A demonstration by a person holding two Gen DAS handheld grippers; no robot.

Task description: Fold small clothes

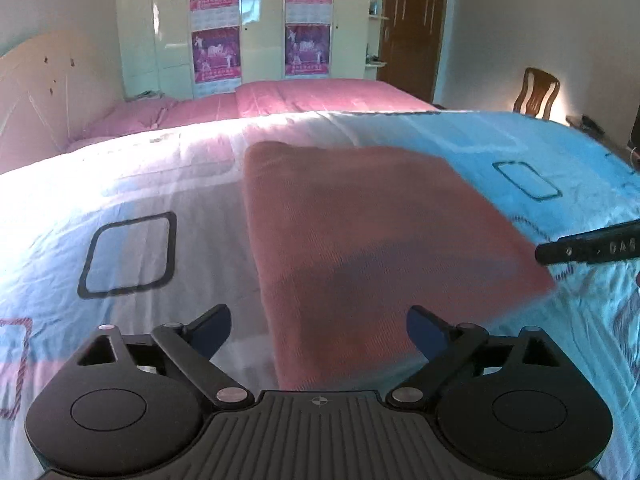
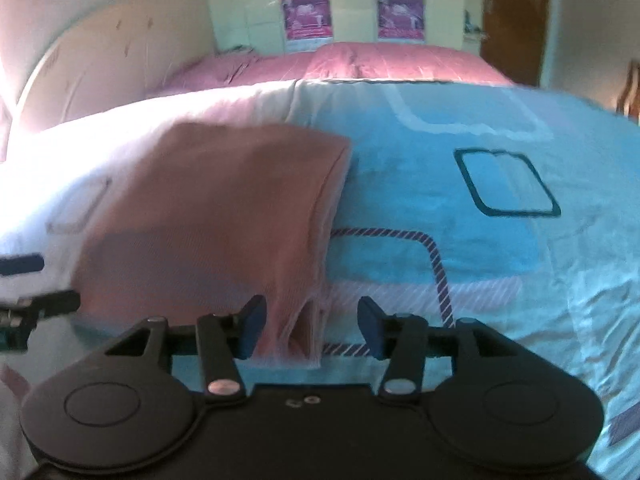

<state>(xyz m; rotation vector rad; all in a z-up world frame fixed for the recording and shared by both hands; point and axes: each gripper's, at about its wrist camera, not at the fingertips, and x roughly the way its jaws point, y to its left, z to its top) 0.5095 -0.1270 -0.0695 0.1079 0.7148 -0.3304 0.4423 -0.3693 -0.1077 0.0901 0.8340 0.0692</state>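
A pink ribbed garment (image 1: 360,240) lies flat on the patterned bedsheet (image 1: 132,184), folded into a rough rectangle. My left gripper (image 1: 319,330) is open and empty, just above the garment's near edge. In the right wrist view the garment (image 2: 216,232) lies left of centre, its near right corner between the open fingers of my right gripper (image 2: 312,326). The fingers do not grip it. The right gripper's finger shows at the right edge of the left wrist view (image 1: 588,246). The left gripper's fingers (image 2: 24,264) show at the left edge of the right wrist view.
The bedsheet (image 2: 500,240) is white and blue with dark square outlines. A pink quilt (image 1: 312,98) lies beyond it, by a headboard (image 1: 48,80) at left. A wardrobe with posters (image 1: 256,24), a brown door (image 1: 412,28) and a wooden chair (image 1: 536,92) stand behind.
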